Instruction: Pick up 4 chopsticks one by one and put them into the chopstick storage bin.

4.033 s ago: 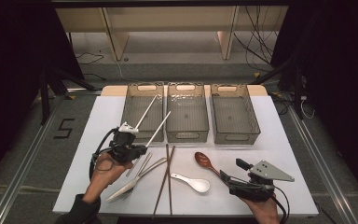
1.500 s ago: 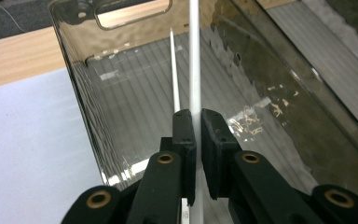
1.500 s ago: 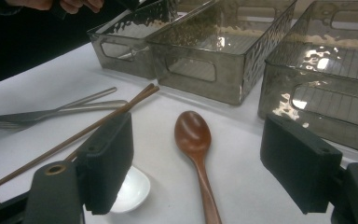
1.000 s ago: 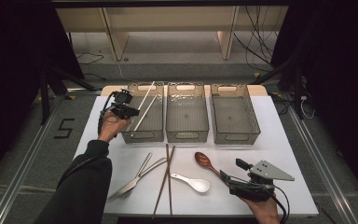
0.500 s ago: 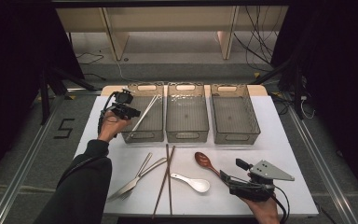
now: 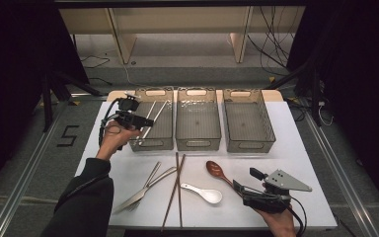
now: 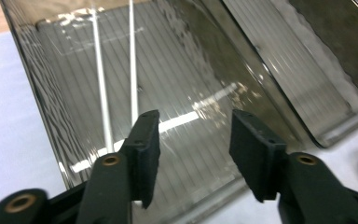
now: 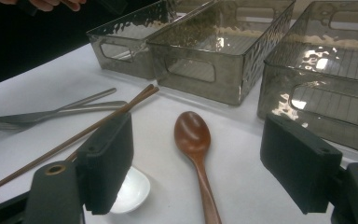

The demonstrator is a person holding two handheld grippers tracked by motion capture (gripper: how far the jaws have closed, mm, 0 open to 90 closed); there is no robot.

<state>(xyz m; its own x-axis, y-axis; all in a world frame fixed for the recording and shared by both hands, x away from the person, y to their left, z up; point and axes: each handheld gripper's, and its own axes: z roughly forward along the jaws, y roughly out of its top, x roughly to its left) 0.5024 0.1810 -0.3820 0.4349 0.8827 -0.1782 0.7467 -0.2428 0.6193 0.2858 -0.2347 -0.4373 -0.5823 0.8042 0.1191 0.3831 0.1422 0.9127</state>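
Observation:
Two white chopsticks lie side by side in the left smoky plastic bin. My left gripper hovers over that bin's left rim. Its jaws have just been opening and stand apart with nothing between them, the chopsticks lying beyond the left jaw. My right gripper rests open near the front right of the white table, pointing at a brown wooden spoon. A white ceramic spoon lies beside it.
A middle bin and a right bin stand next to the left one. On the table in front lie brown chopsticks, plus a metal fork and knife.
The left gripper held the white chopsticks slanted over the left bin, lowered them in and let go. Its jaws opened and the hand lifted a little. The right gripper stayed still.

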